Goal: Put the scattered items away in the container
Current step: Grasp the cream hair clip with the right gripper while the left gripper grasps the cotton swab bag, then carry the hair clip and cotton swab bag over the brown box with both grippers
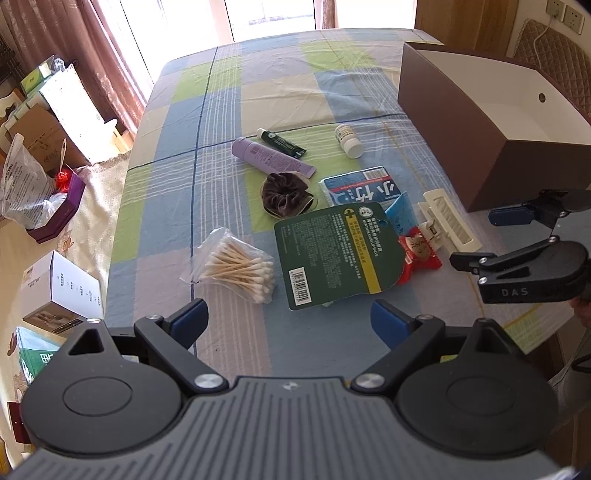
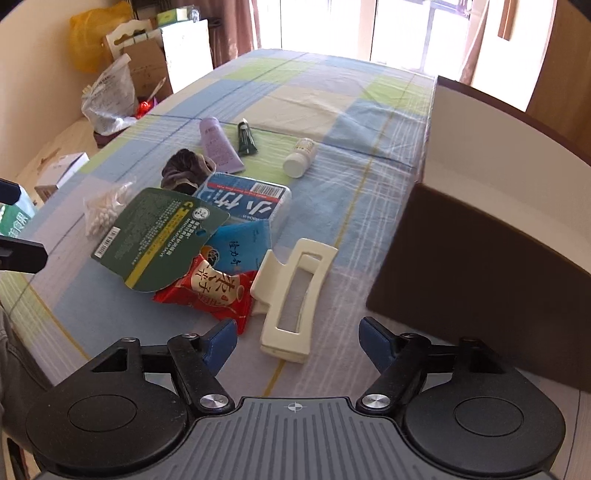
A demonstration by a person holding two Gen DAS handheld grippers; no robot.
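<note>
Setting: a lived-in home room, likely a dining or living area.
Table (image 1: 280, 92): covered with a checked blue, green and cream cloth.
Windows: tall, bright, hung with brown curtains (image 1: 107, 48).
Wall: two sockets (image 1: 565, 14) with a white cable plugged in.
Seating: quilted chair back (image 1: 554, 62) behind the table.
Floor side: cardboard boxes (image 1: 40, 136), plastic bags (image 2: 110, 96), a white product box (image 1: 62, 291).

checked tablecloth (image 1: 258, 92), curtains (image 1: 107, 48), cardboard boxes (image 1: 37, 136) (floor clutter)

The box (image 1: 461, 122) stands at the tabletop's (image 1: 280, 74) right; the hair clip (image 2: 291, 299) lies beside it, the cotton swabs (image 1: 240, 267) far left.
</note>
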